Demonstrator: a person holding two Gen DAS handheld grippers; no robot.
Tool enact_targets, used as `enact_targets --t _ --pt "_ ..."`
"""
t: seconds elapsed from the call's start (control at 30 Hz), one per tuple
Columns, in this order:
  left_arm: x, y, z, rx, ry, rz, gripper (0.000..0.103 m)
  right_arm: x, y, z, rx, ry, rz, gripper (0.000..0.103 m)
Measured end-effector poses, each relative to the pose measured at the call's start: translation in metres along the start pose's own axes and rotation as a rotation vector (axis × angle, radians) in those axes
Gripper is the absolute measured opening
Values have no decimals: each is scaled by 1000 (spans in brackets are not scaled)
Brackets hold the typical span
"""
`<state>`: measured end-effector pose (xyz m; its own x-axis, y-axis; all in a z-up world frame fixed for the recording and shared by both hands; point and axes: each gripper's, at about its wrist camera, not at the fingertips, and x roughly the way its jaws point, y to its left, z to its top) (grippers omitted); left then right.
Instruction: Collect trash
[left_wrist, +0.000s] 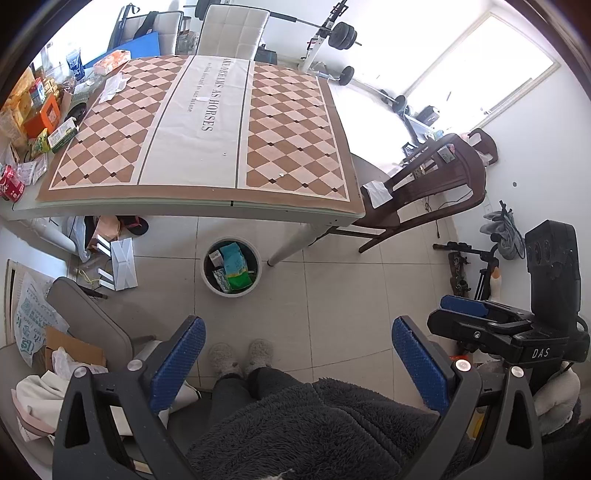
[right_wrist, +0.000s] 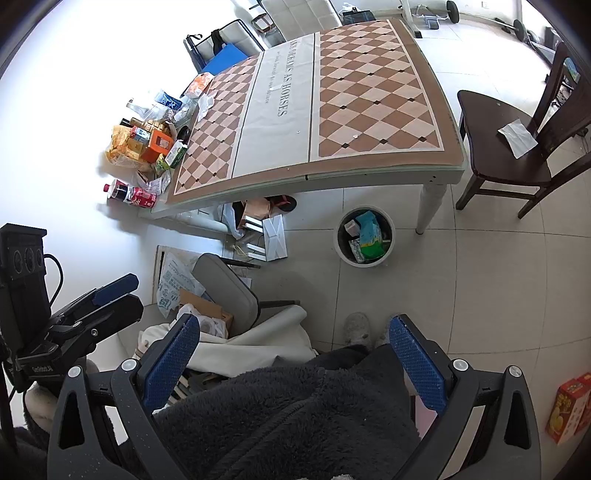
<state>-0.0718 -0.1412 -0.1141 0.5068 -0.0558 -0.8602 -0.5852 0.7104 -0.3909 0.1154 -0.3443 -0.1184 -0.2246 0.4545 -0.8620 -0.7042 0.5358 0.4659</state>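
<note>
A round white trash bin (left_wrist: 207, 275) stands on the floor by the table's front leg, holding several green and teal packets; it also shows in the right wrist view (right_wrist: 341, 249). My left gripper (left_wrist: 299, 339) is open and empty, held low over my lap, well back from the bin. My right gripper (right_wrist: 295, 338) is open and empty too, beside it; it shows in the left wrist view (left_wrist: 465, 308). The checkered table mat (left_wrist: 288, 122) is bare apart from crumpled white paper (left_wrist: 112, 86) at its far left.
Boxes, cartons and a red bottle (right_wrist: 129, 195) crowd the table's left end. A dark wooden chair (right_wrist: 506, 155) with a white paper on its seat stands right of the table. Bags and cardboard (right_wrist: 207, 310) lie on the floor at left. A red box (right_wrist: 569, 410) sits at right.
</note>
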Motion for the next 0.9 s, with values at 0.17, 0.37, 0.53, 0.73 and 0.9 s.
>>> enact_targets --t 0.17,0.37,0.53,0.73,0.9 --pt "1 3 1 3 7 -7 103 0 1 -1 4 0 0 103" --pt "2 3 1 6 10 -10 103 0 -1 -2 3 2 -1 103" --pt "2 4 1 6 9 -11 103 0 0 -2 4 2 -1 103" --pt "2 4 2 5 8 -10 103 0 0 -2 5 2 0 103" --pt "3 3 1 5 7 -9 103 0 1 -1 2 2 -2 103"
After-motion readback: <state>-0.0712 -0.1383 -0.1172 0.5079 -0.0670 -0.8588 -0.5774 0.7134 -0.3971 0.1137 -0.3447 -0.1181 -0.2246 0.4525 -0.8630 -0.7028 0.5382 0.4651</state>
